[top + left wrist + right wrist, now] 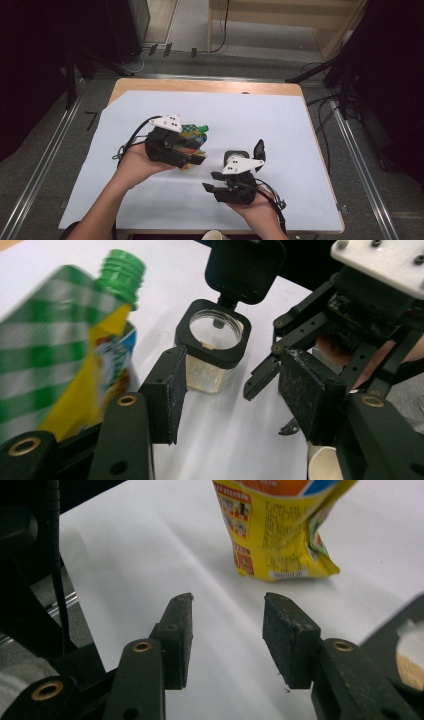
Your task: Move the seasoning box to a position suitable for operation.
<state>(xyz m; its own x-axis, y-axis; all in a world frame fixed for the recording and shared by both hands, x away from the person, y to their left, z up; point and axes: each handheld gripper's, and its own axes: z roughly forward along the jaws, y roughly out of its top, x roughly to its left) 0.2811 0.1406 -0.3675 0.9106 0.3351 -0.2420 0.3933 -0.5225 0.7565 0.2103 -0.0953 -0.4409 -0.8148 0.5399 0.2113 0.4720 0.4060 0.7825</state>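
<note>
A yellow and green-checked drink pouch (192, 136) with a green screw cap (122, 269) lies on the white sheet. My left gripper (196, 158) hovers over it, open, and the pouch rests outside its left jaw in the left gripper view. Between the left gripper's (232, 395) fingers there is nothing. Beyond them stands a small clear jar (212, 347) with a black collar, its black flip lid (245, 267) swung up. My right gripper (209, 182) is open just in front of the jar (236, 155). In the right gripper view, my right gripper (227, 630) points toward the pouch's bottom edge (280, 535).
A white paper sheet (280, 120) covers most of the wooden table (200, 85). A paper cup rim (216, 235) sits at the near edge. Cables and metal rails run along the floor on both sides.
</note>
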